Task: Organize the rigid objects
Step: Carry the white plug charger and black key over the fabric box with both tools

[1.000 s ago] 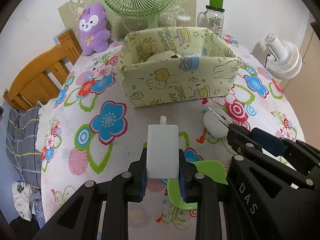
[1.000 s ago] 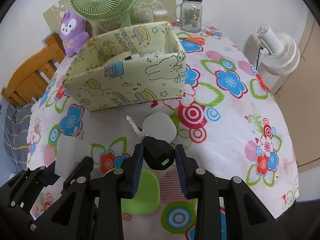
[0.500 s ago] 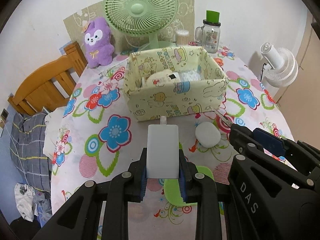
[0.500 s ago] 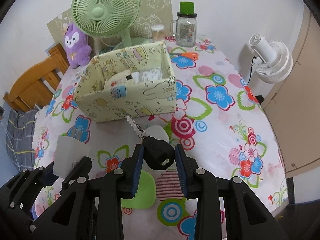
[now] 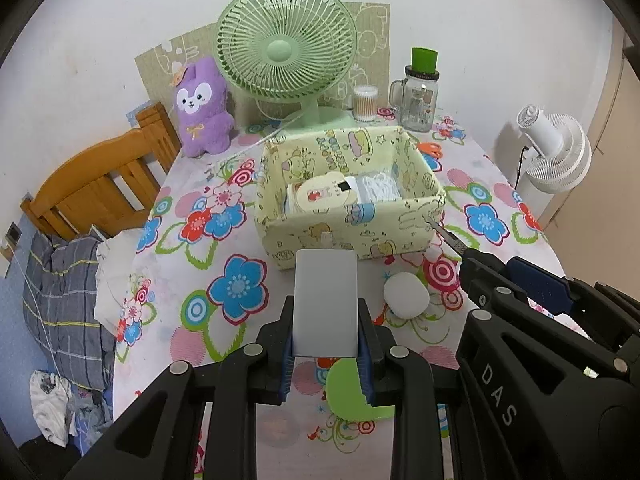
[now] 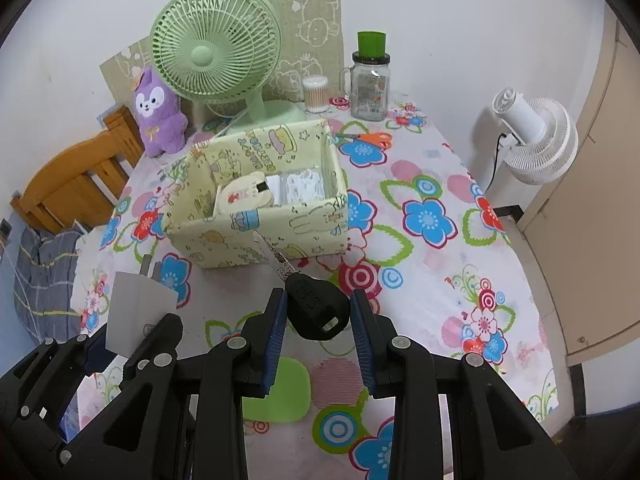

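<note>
Left gripper (image 5: 325,332): closed on the white charger (image 5: 325,302), pads pressing its two long sides; it sits at the lower centre of the left wrist view.
White charger: upright between the pads, prongs pointing toward the box; in the right wrist view it shows at the lower left (image 6: 136,308).
Right gripper (image 6: 318,312): closed on the car key (image 6: 316,306), blue pads against the black head at the centre of the right wrist view.
Car key: metal blade slants up and left toward the box front; in the left wrist view the blade tip shows at the right (image 5: 444,234).
Box (image 5: 360,236): pale yellow with cartoon print, open-topped, mid-frame on the table; a round cream item and white packets lie inside.
White oval case (image 5: 406,294): on the tablecloth, lower right of the box, apart from it.
Green flat piece (image 6: 280,390): on the cloth at the bottom centre, partly hidden by the gripper frame.
Table (image 6: 440,280): covered in a flower-print cloth.
Background: green fan (image 5: 286,50), purple plush (image 5: 202,110), glass jar (image 5: 418,98) along the top; orange scissors (image 6: 372,139) behind the box; white fan (image 6: 536,136) at the right edge.
</note>
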The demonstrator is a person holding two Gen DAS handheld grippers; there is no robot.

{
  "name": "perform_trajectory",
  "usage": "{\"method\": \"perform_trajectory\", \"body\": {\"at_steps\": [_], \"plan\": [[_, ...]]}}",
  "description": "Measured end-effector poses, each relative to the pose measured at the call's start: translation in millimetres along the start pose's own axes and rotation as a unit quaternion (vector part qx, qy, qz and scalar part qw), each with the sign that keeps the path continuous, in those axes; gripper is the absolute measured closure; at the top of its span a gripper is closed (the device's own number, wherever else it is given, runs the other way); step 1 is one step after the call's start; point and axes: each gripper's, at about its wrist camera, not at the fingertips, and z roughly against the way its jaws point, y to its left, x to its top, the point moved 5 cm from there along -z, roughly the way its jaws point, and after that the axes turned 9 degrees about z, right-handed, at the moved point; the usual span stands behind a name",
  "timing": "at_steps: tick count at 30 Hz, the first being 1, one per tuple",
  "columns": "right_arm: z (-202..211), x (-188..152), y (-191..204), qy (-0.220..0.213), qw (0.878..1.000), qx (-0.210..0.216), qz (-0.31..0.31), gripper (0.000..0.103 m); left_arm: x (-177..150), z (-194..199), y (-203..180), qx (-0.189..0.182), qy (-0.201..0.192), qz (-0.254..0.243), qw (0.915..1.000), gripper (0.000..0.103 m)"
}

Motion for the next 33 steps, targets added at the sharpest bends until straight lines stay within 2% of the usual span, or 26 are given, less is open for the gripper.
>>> {"method": "perform_trajectory", "body": {"at_steps": [15, 33], "plan": [[1, 36, 3, -0.02, 1.0, 0.015, 0.01, 0.068, 30, 2, 4, 0.009, -0.02, 0.021, 0.9995, 0.078], [-33, 83, -3, -0.017, 1.0, 0.015, 0.017, 0.067, 73, -31, -1, 0.012, -0.006, 0.036, 0.9993, 0.078]]}}
